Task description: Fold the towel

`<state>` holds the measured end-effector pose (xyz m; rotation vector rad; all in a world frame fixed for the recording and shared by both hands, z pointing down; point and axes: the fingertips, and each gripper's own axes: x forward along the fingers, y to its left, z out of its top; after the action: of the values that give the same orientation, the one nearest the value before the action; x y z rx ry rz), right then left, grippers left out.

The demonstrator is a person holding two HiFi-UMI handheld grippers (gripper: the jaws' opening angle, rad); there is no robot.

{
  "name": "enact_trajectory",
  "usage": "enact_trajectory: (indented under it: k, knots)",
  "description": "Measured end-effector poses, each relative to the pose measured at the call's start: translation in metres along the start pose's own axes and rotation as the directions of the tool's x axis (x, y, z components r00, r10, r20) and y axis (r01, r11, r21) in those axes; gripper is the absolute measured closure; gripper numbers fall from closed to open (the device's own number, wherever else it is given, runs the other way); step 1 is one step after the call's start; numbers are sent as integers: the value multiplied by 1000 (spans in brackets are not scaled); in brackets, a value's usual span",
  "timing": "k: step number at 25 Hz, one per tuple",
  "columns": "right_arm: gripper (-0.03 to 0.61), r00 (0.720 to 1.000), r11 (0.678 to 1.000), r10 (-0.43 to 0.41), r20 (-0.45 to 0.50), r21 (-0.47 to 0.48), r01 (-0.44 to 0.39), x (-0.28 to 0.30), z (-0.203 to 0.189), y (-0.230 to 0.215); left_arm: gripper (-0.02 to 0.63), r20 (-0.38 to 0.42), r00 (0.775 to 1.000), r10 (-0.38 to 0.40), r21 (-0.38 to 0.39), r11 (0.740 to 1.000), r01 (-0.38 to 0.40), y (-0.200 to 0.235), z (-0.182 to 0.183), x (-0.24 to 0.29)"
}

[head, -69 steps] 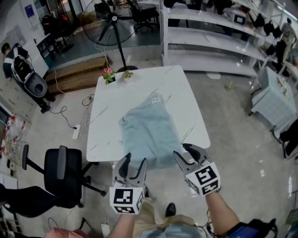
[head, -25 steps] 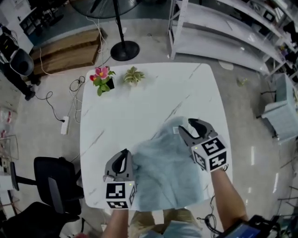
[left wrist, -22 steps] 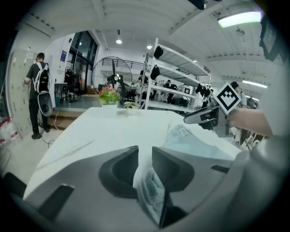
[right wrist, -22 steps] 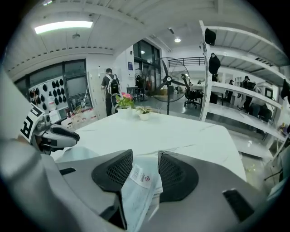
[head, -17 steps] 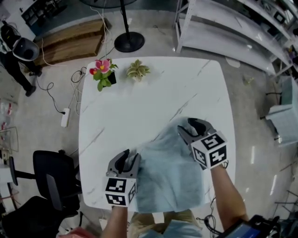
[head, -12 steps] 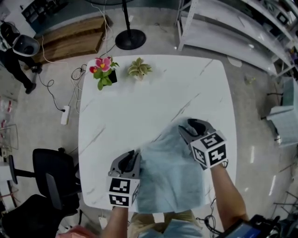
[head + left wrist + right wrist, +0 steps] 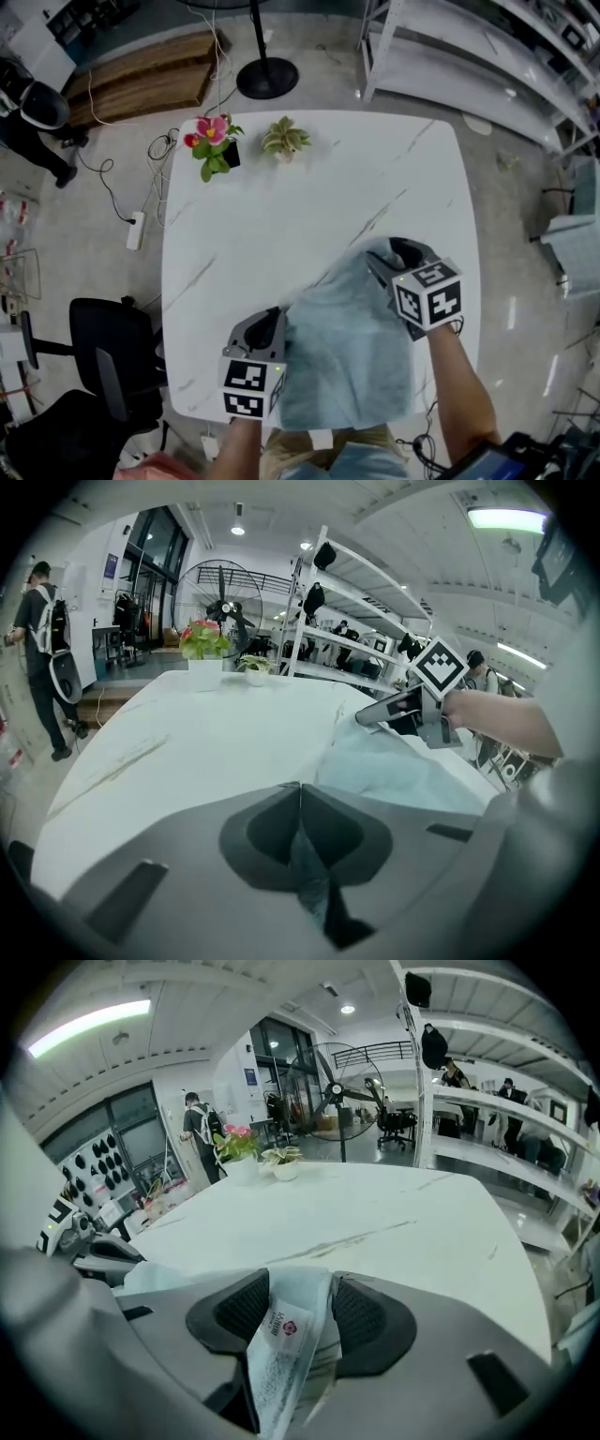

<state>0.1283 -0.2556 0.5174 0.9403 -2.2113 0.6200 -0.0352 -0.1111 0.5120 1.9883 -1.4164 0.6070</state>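
A light blue towel lies on the white marble table, reaching its near edge. My left gripper is at the towel's left corner. Its jaws are shut, with a thin strip of the cloth pinched between them. My right gripper is at the towel's far right corner. Its jaws are opening, and the bunched corner with its white label sits loosely between the pads. From the left gripper view I see the towel and the right gripper beyond it.
A pink-flowered pot and a small green plant stand at the table's far edge. A black office chair is left of the table. A fan stand and white shelving stand beyond it, and a person is at far left.
Both grippers have sunk toward the table with the towel's corners. The left jaws parted briefly and shut again. The right jaws stand wider than before.
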Motion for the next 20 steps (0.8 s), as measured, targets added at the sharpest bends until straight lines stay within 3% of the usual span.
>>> enact_trajectory:
  k: [1, 4, 5, 14, 20]
  knots:
    - [360, 1000, 1000, 2, -3, 1, -2, 1, 0, 1, 604, 2, 1000, -2, -7, 1000, 2, 0, 1, 0]
    - [516, 1000, 1000, -12, 8, -24, 12, 2, 8, 2, 606, 10, 1000, 5, -27, 1000, -5, 6, 5, 0]
    - [537, 1000, 999, -12, 17, -32, 12, 2, 12, 4, 606, 15, 1000, 12, -31, 999, -11, 9, 7, -1]
    - [549, 990, 996, 16, 139, -84, -4, -23, 79, 17, 607, 112, 990, 81, -24, 997, -78, 35, 66, -28]
    - [549, 953, 992, 42, 299, -130, -3, -59, 146, 25, 607, 224, 963, 152, 25, 987, -161, 60, 130, -60]
